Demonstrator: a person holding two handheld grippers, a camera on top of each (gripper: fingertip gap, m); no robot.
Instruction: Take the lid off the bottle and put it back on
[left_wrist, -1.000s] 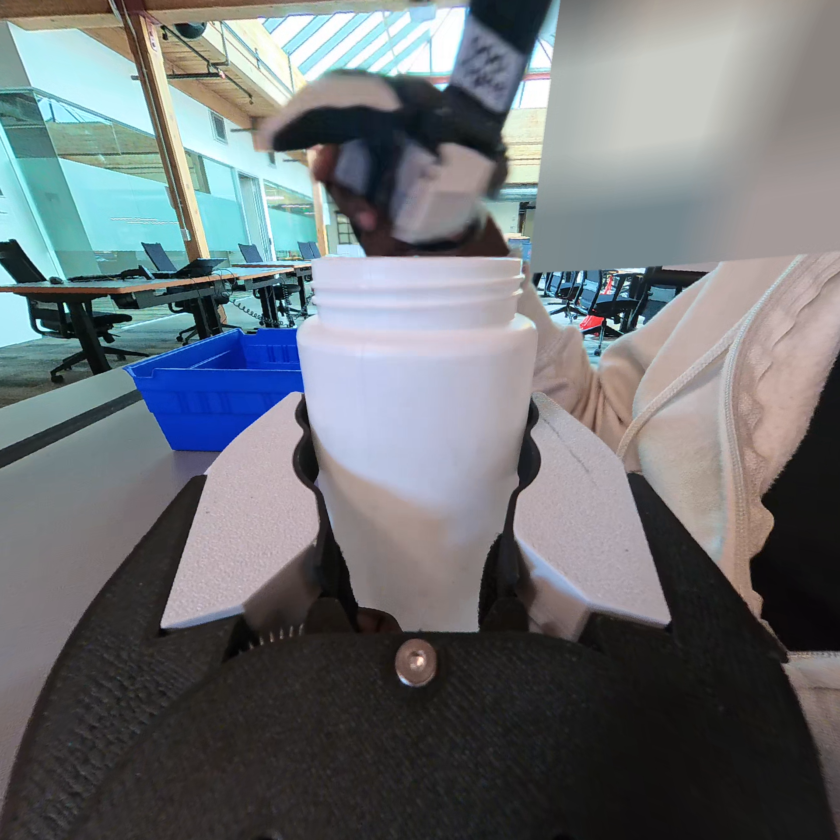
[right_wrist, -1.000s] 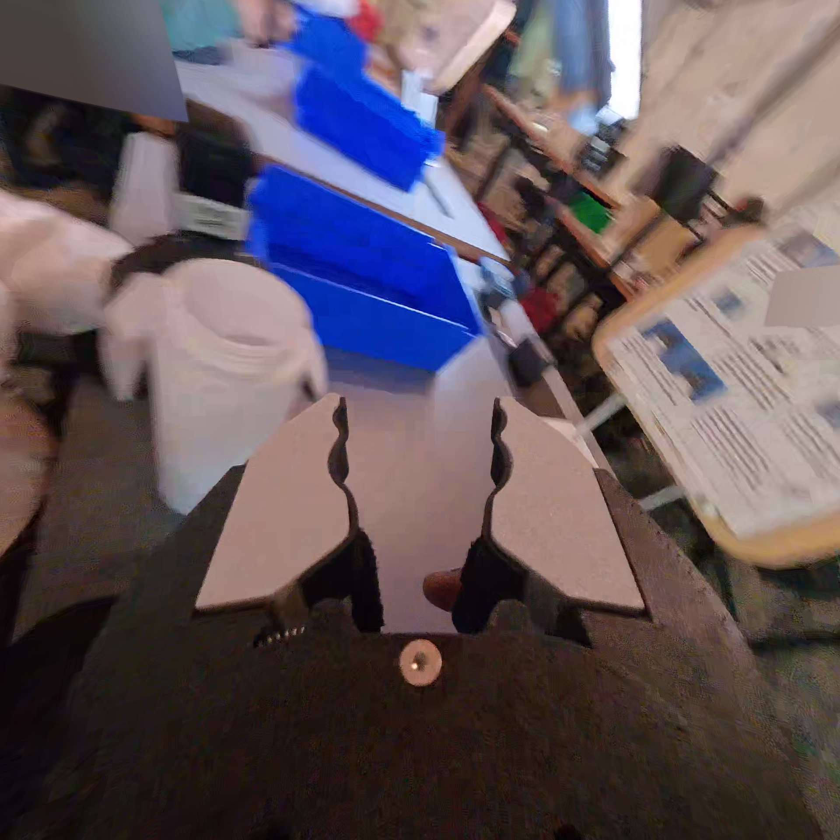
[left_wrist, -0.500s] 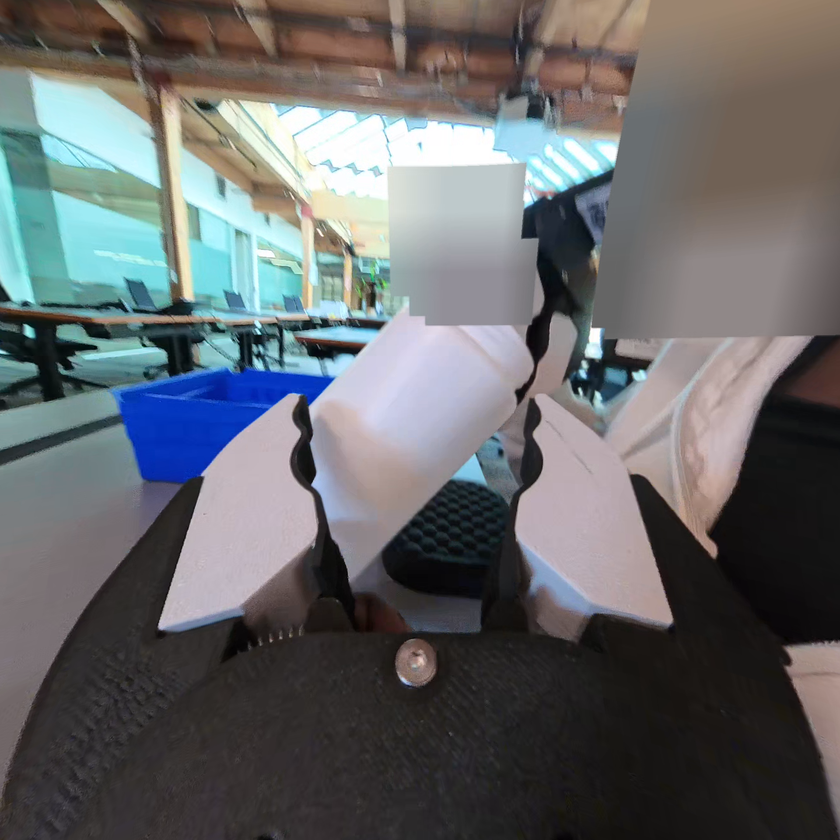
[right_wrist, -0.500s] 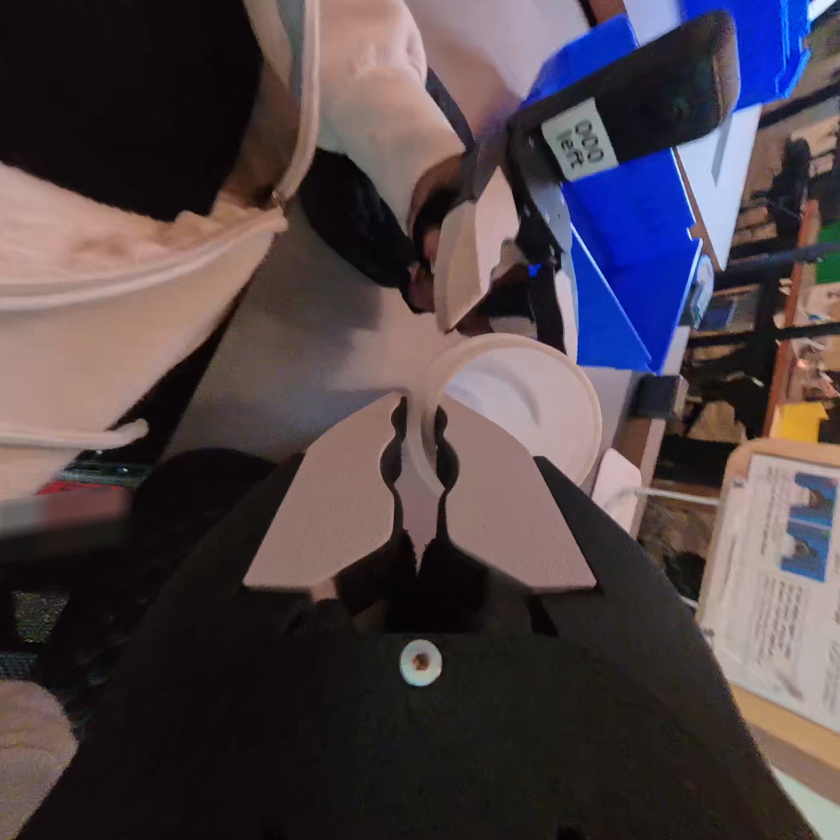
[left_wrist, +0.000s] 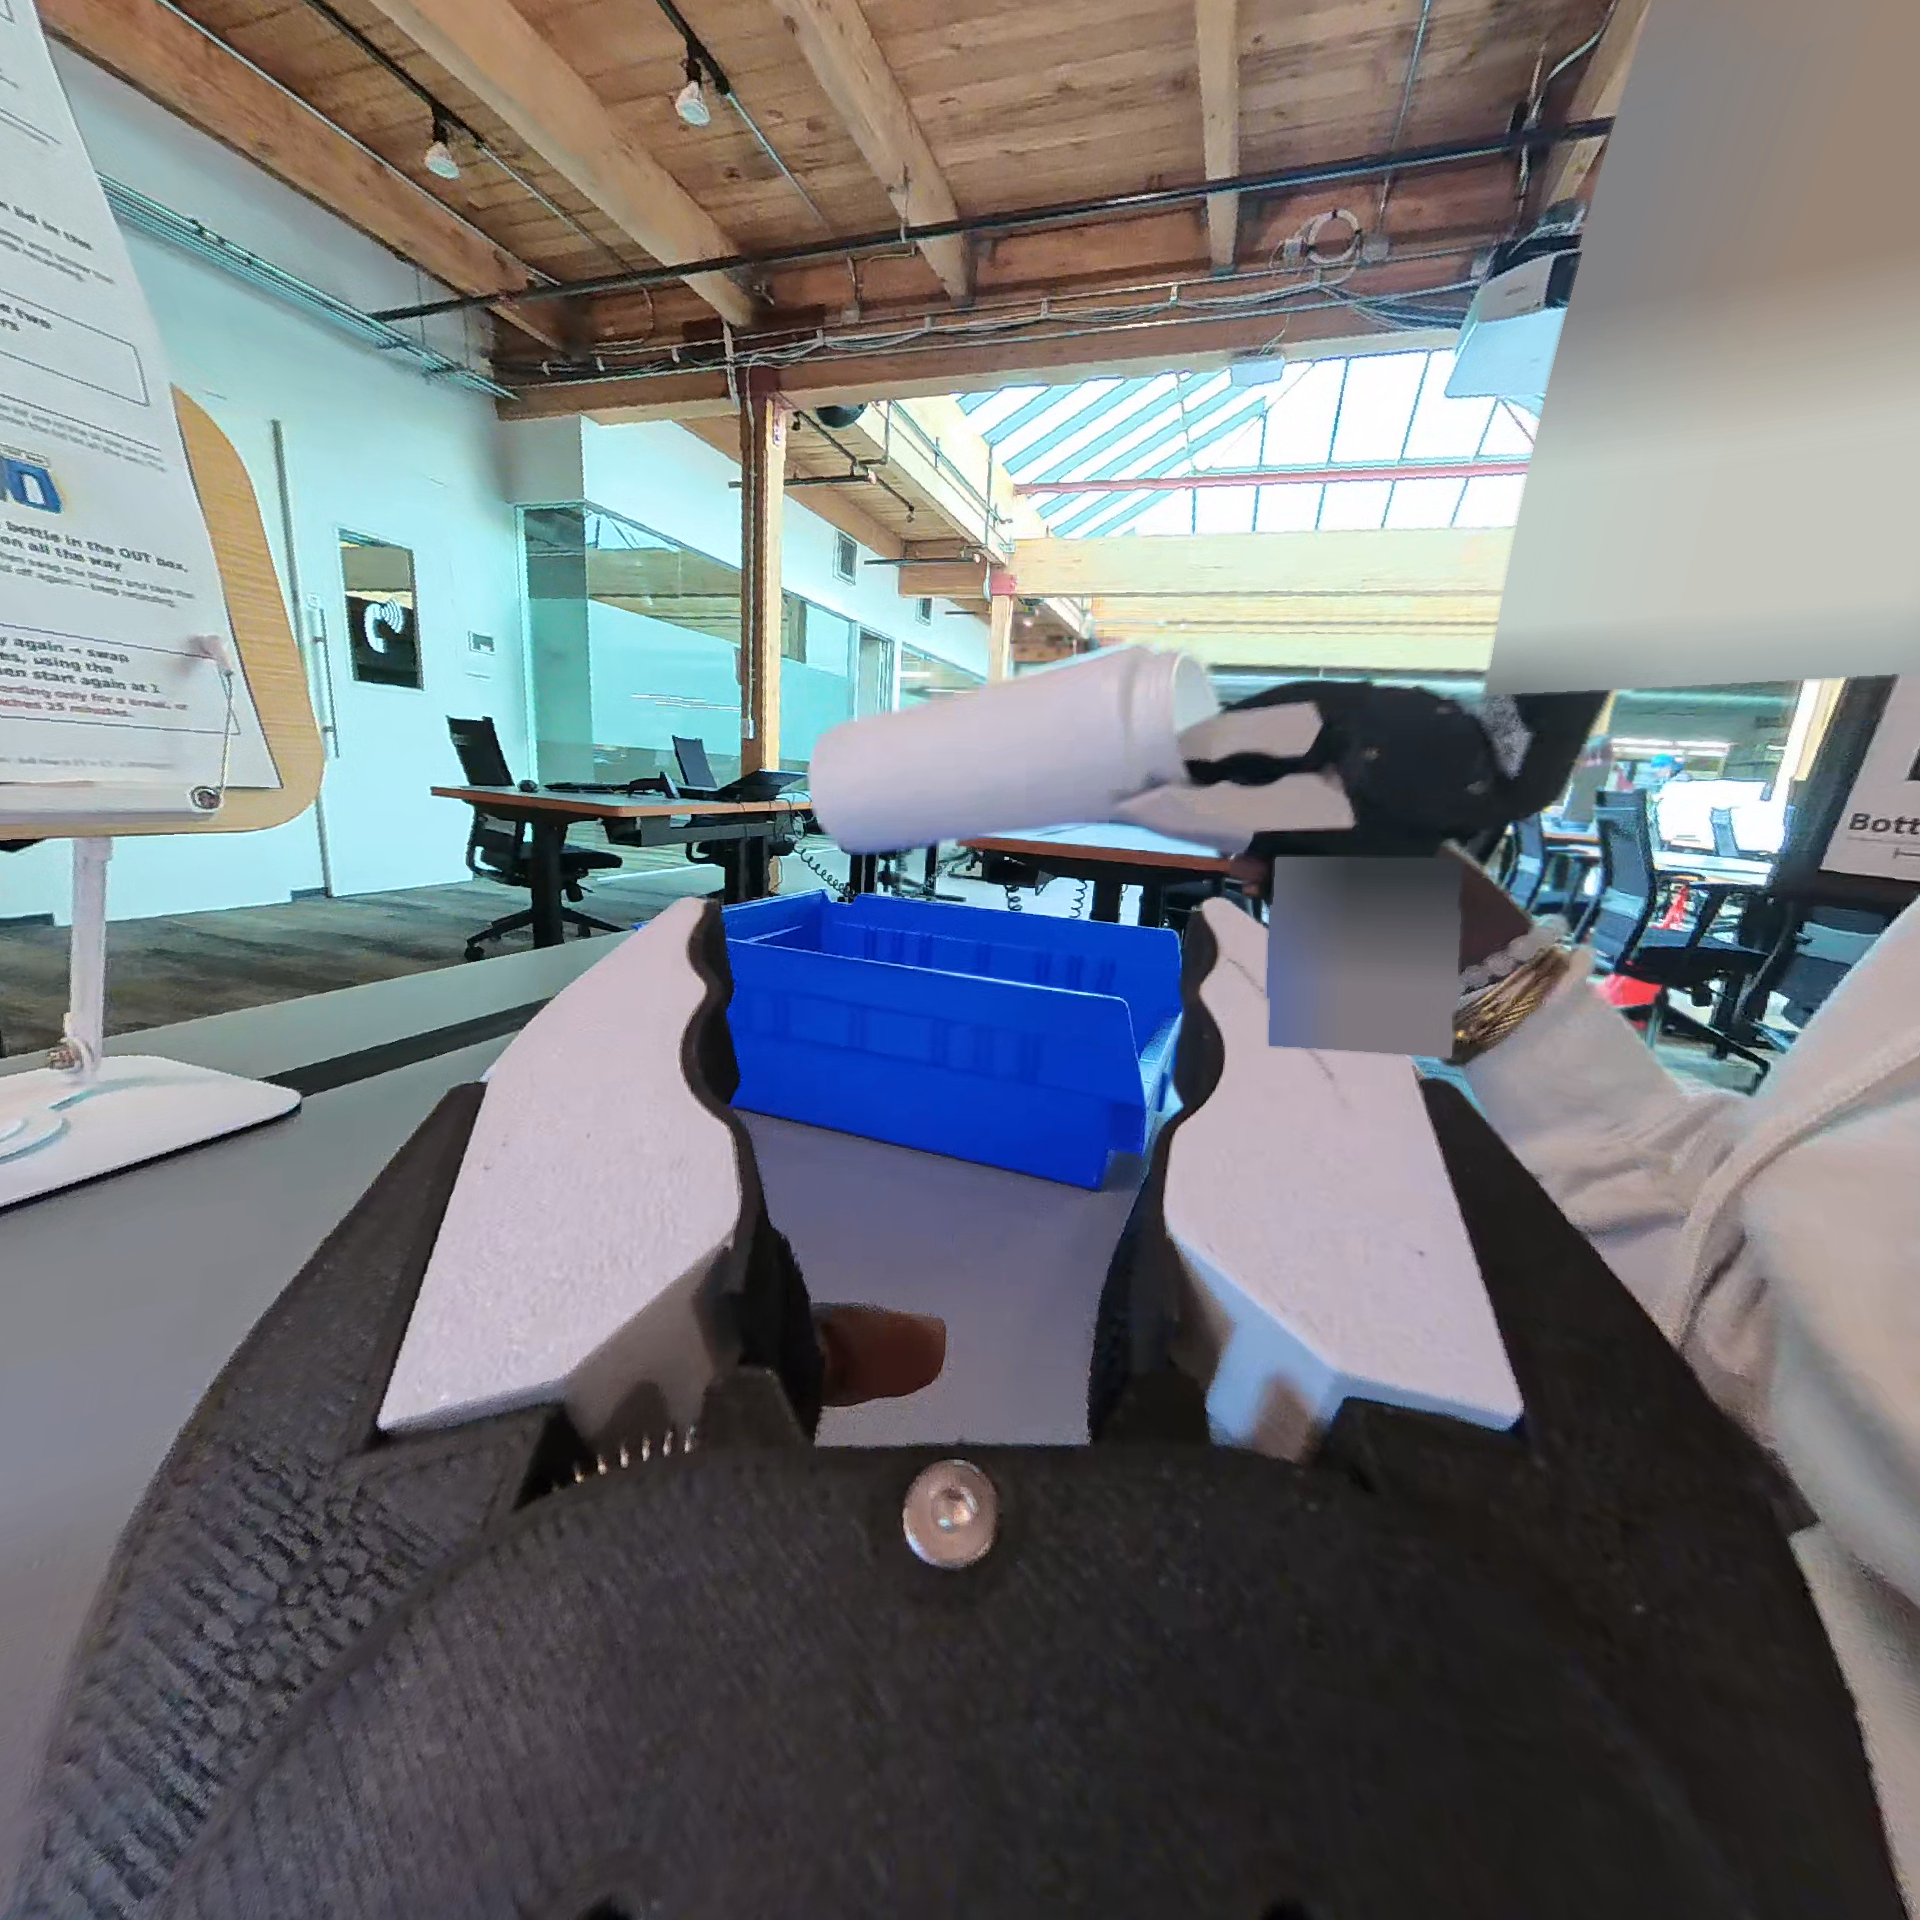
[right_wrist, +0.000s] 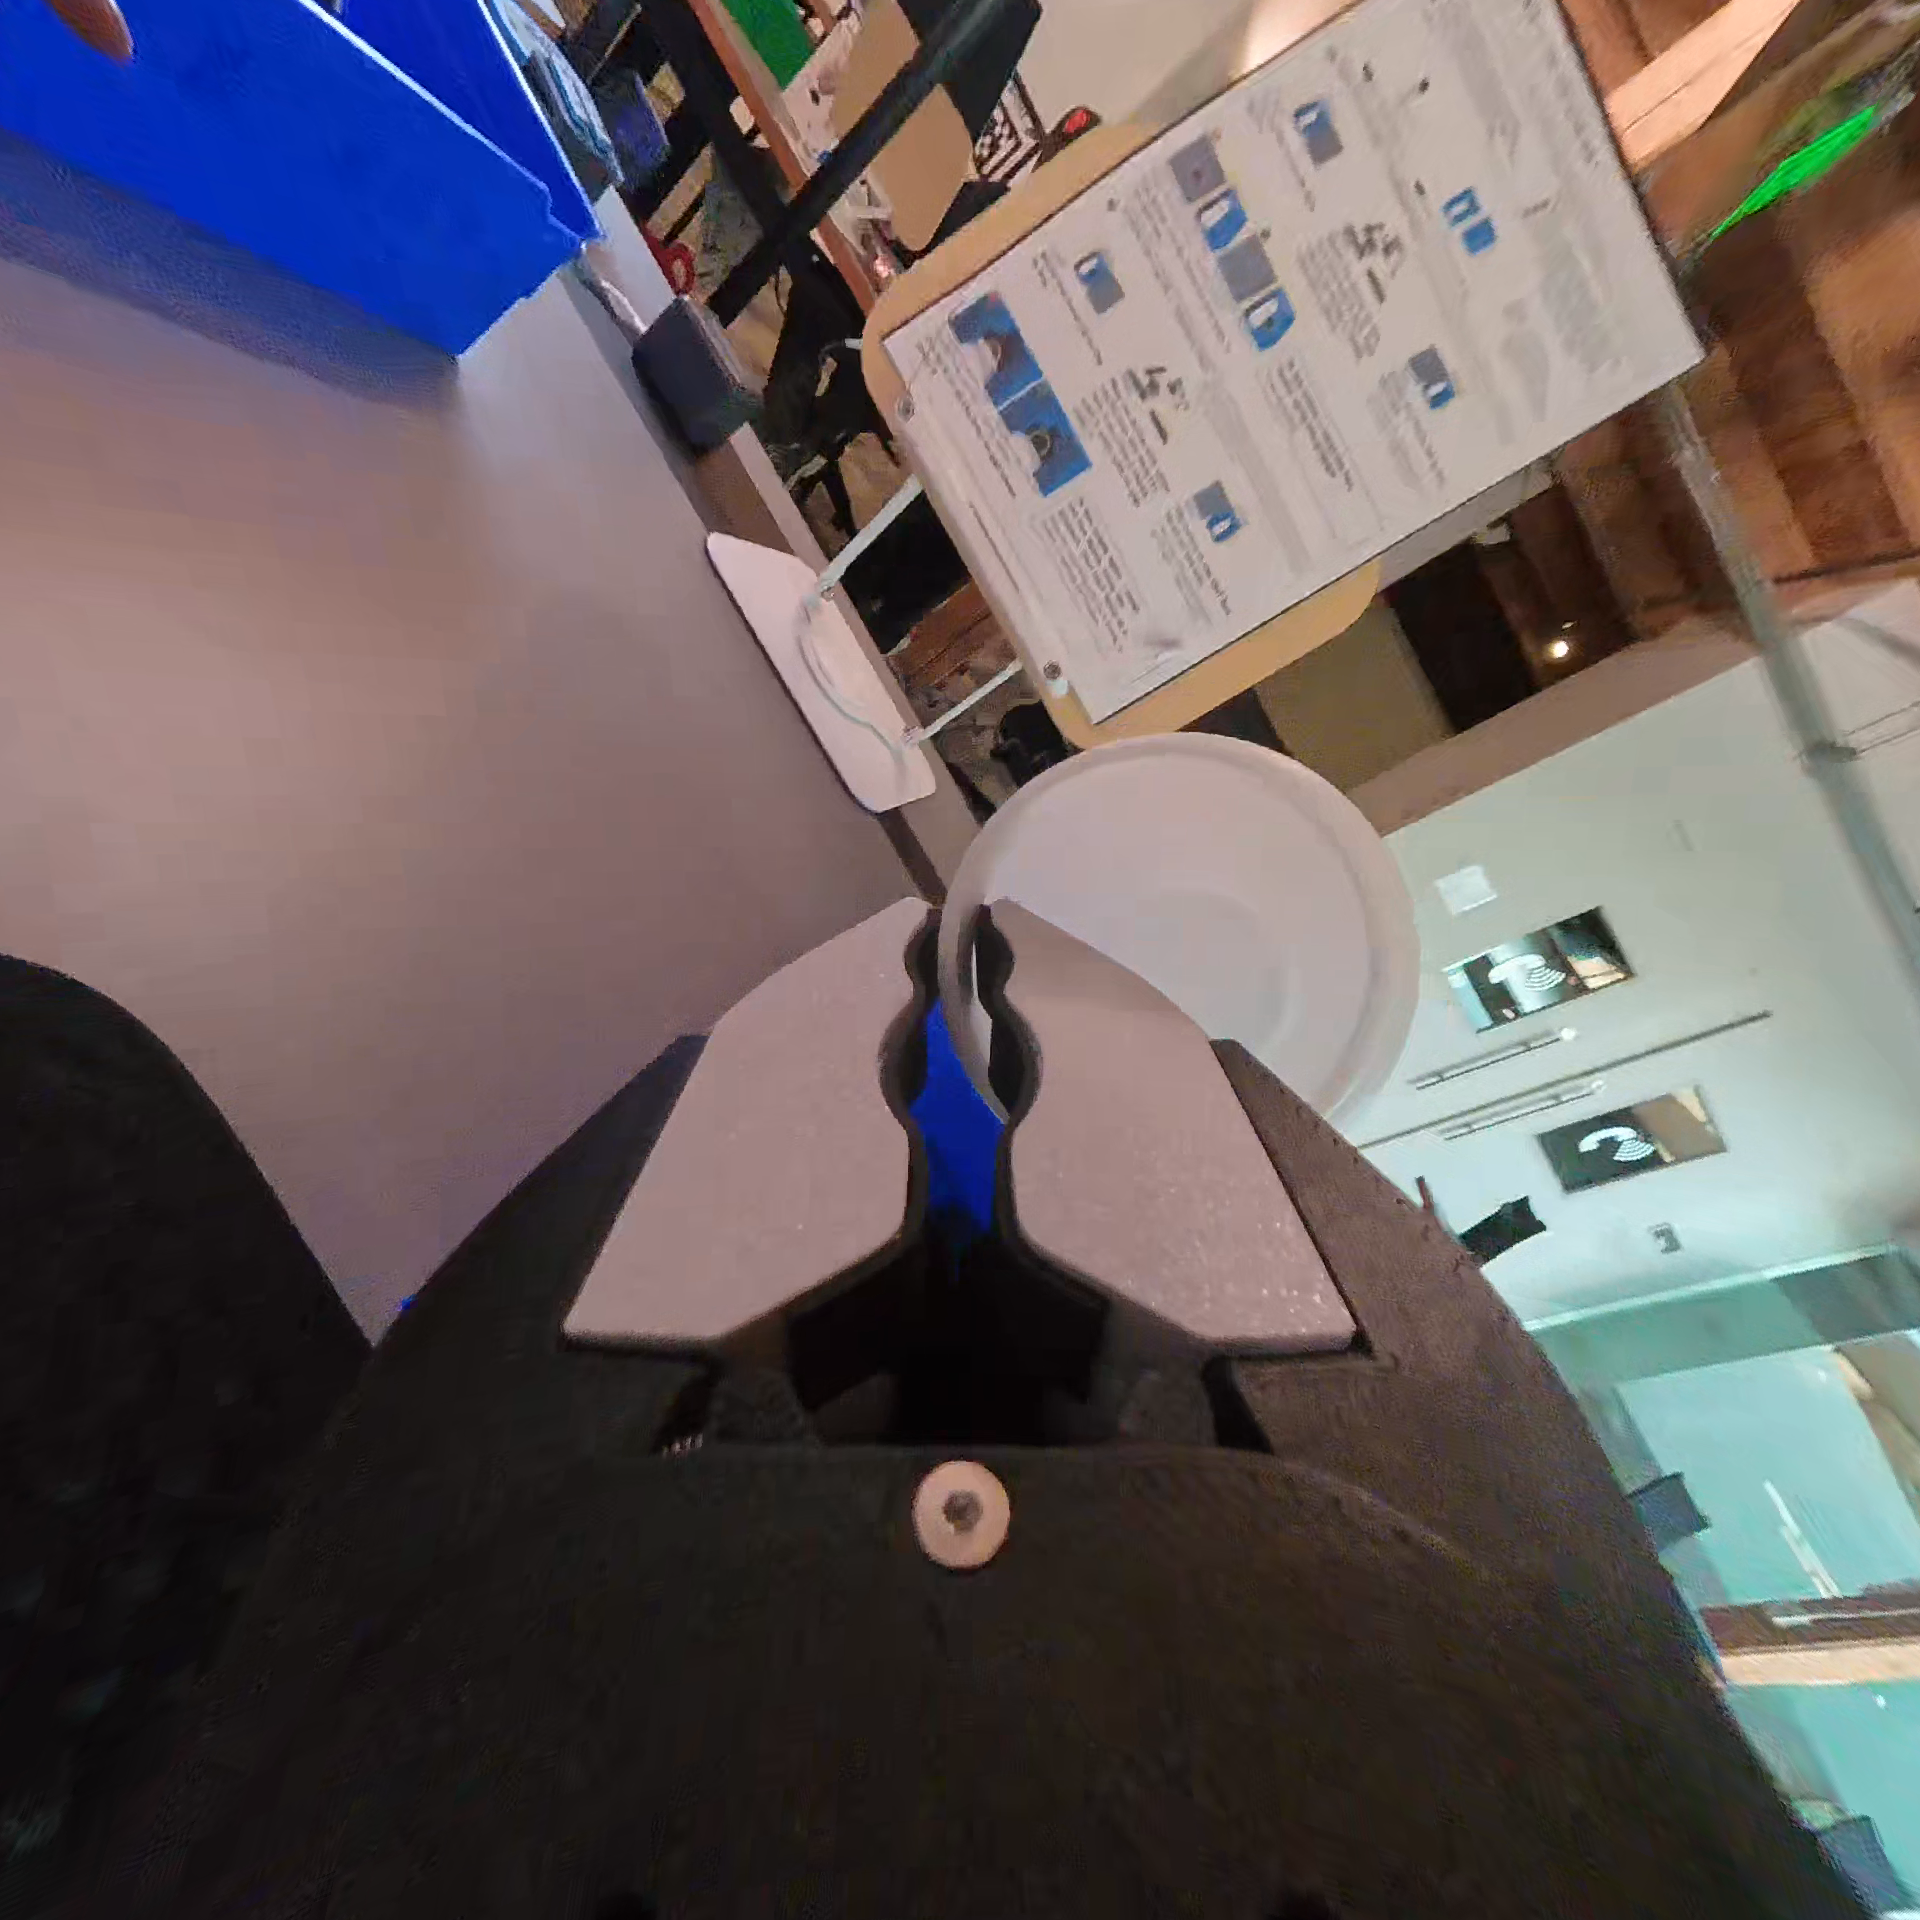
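The left gripper (left_wrist: 951, 1049) waits with its jaws apart and empty, just before the blue bin (left_wrist: 951, 1023) on the bench (left_wrist: 187, 1268). Above the bin hangs the white bottle (left_wrist: 997, 758) – lying sideways, no lid on it. The right gripper (right_wrist: 961, 971) has its jaws clamped on the bottle's rim, probably to carry it over the bin.

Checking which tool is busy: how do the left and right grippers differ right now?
The left gripper is open and empty; the right gripper is shut on the rim of the lidless white plastic bottle. The left gripper faces the blue plastic bin on the grey table; the right gripper holds the bottle tipped sideways in the air. Both have pale grey fingers on black bodies.
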